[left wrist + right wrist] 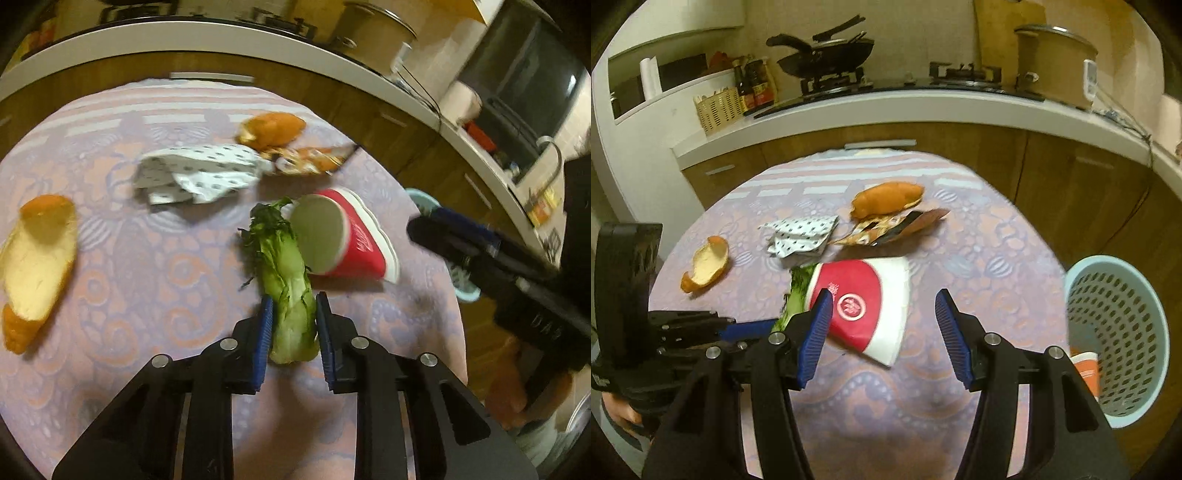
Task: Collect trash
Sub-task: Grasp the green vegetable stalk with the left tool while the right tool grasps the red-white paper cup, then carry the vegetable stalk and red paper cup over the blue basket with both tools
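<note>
Green stalk [291, 295] sits low centre in the left view, your left gripper [294, 325] pinched on its base. Your right gripper [884, 334] gapes empty over the red cup [862, 306]; basket [1123, 332] at right edge.

Left wrist view: the camera sits behind the left claw [294, 325] and looks steeply down and forward along its fingers, close over the worktop [147, 258], with the kitchen counter [221, 40] curving along the far edge.

Right wrist view: the camera sits behind the right claw [884, 332], set a little farther back and facing the stove [831, 85] squarely across the worktop [979, 240].

Both views share the red paper cup [347, 236] [864, 310], the leafy vegetable [284, 280] [799, 291], the dotted paper [199, 173] [799, 236] and the blue basket [424, 203] [1119, 332]; each view shows the other claw at its side.
</note>
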Tool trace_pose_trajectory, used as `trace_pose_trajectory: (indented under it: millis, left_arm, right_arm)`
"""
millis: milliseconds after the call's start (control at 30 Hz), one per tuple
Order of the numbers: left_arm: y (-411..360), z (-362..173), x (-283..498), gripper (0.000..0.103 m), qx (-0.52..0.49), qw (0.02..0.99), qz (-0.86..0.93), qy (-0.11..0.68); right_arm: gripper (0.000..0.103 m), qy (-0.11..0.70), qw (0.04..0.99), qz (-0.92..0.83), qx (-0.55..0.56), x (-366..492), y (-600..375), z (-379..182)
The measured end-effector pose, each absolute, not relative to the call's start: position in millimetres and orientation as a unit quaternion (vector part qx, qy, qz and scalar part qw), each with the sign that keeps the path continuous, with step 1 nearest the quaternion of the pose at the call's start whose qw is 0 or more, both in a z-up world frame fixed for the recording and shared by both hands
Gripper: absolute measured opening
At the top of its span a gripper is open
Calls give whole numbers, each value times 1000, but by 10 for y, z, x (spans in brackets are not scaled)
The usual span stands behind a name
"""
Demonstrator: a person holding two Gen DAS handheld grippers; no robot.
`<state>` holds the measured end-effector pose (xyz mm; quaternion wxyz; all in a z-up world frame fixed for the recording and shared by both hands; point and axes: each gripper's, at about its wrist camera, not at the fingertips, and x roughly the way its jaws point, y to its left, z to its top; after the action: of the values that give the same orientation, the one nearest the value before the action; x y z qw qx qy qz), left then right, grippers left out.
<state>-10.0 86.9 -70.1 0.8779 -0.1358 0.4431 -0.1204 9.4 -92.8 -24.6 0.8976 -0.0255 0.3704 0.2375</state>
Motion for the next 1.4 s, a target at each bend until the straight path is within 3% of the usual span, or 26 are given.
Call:
trace_pose_trajectory:
  millis: [267, 333, 400, 600, 667, 700, 1033, 1400]
  left_arm:
    - [1318, -617, -197, 21, -196, 898, -90, 384]
    - [1359, -648, -205, 21, -206, 898, -88, 379]
    - [1350, -630, -213, 21, -206, 899, -87, 376]
    - [1384, -627, -251, 21, -209, 900, -99, 369]
    - [1336, -625, -254, 21, -207, 902, -101, 366]
    - [1333, -624, -258, 21, -206, 902, -101, 366]
    - [1117, -427, -413, 21, -196, 908, -122, 351]
    - [380, 33, -364, 21, -156, 911, -190, 330]
  right_arm:
    - [76, 411, 876, 252, 5, 231, -860, -449]
    - [89, 421, 870, 258, 22, 295, -830, -475]
    - [91, 431, 864, 260, 31, 358, -764, -504]
    - [91, 459, 850, 257, 40, 534, -566, -619]
    - [83, 461, 849, 255, 33, 551, -522, -636]
    - [73, 461, 850, 254, 26, 547, -502, -637]
    - [73, 407, 878, 250, 4, 285, -762, -287]
    - [73, 359, 909, 205, 51, 195, -1612, 163]
